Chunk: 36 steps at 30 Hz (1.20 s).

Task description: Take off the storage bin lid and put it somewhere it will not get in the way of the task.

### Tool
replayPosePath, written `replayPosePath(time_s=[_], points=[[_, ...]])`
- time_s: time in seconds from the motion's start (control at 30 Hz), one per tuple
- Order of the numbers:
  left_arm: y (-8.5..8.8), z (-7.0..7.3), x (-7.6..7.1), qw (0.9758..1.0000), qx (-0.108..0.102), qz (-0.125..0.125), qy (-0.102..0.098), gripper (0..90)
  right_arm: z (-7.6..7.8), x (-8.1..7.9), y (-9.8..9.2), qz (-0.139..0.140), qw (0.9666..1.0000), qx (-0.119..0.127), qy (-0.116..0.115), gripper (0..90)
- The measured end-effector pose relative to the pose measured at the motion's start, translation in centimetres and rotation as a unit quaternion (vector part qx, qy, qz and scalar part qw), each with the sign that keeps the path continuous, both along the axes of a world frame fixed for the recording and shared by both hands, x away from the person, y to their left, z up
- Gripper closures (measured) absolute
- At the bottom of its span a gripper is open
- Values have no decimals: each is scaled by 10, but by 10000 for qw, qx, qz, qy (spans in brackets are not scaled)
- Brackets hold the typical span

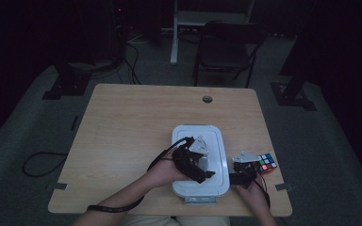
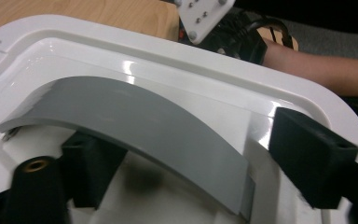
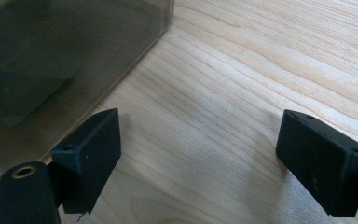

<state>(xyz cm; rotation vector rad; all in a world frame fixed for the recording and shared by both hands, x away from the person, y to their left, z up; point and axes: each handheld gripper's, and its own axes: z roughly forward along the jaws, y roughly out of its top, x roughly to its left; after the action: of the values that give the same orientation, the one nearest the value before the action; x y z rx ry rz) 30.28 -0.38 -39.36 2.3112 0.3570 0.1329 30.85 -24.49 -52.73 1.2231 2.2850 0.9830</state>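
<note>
Left gripper [image 2: 182, 172] straddles the grey curved handle [image 2: 135, 126] of the white container lid [image 1: 215, 141], jaws apart, not yet pinching. Container sits at the table's [image 1: 122, 122] five o'clock. Right gripper [image 3: 191, 158] rests unclenched at three o'clock, beside a colour cube [image 1: 267, 163].

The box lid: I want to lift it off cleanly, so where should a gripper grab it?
Grip the grey arched handle on the white lid, probably from above with one jaw each side; it bows clear of the lid, leaving room beneath. The left gripper already straddles it.
</note>
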Motion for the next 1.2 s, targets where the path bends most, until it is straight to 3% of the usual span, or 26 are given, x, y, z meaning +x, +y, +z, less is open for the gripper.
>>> replayPosePath(time_s=[0.13,0.3,0.47,0.8,0.97,1.1,1.2], points=[[0,0,-1,10000,-23,92,18,245,0,0,0,2,10000,-1,-2,138],[4,0,2,9994,-192,291,41,401,0,0,0,0,10000,-1,-1,138],[5,-1,0,9993,-249,289,28,447,0,0,0,-1,10000,-1,-4,138],[6,-1,-3,9994,-314,158,44,537,0,0,0,-3,10000,1,-1,139],[12,2,-2,9978,-574,38,318,622,0,0,0,2,10000,-4,-12,139],[19,11,-6,9959,-794,-171,391,686,0,0,0,6,10000,-4,-13,139],[24,20,-12,9957,-856,-242,240,715,0,0,0,-3,10000,2,-12,139]])
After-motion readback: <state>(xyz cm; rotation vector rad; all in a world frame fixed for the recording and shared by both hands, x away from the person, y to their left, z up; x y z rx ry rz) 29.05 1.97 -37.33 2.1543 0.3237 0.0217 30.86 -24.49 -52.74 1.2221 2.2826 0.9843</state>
